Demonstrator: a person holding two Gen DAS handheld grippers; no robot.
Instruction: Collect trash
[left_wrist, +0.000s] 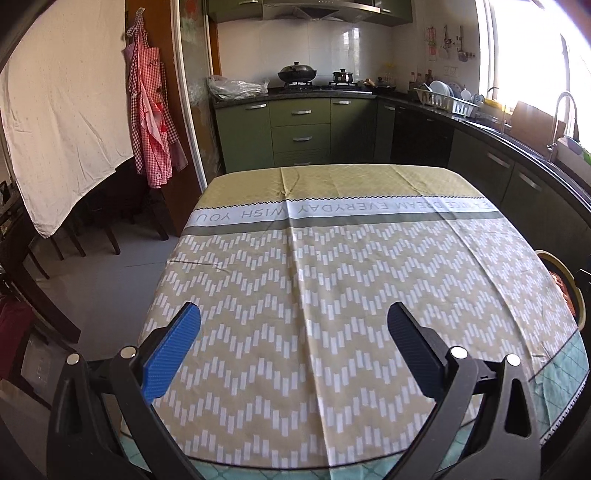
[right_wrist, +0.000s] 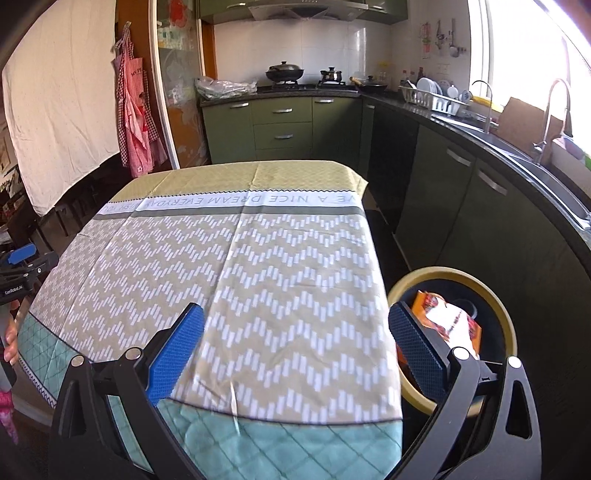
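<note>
both claws spread wide and empty over the table (right_wrist: 280, 266); no trash seen on its cloth; 1 orange wrapper (right_wrist: 448, 319) already in the bin (right_wrist: 509, 325), just right of right claw (right_wrist: 295, 325), far nearer than left claw (left_wrist: 293, 321); likely finished.
</note>
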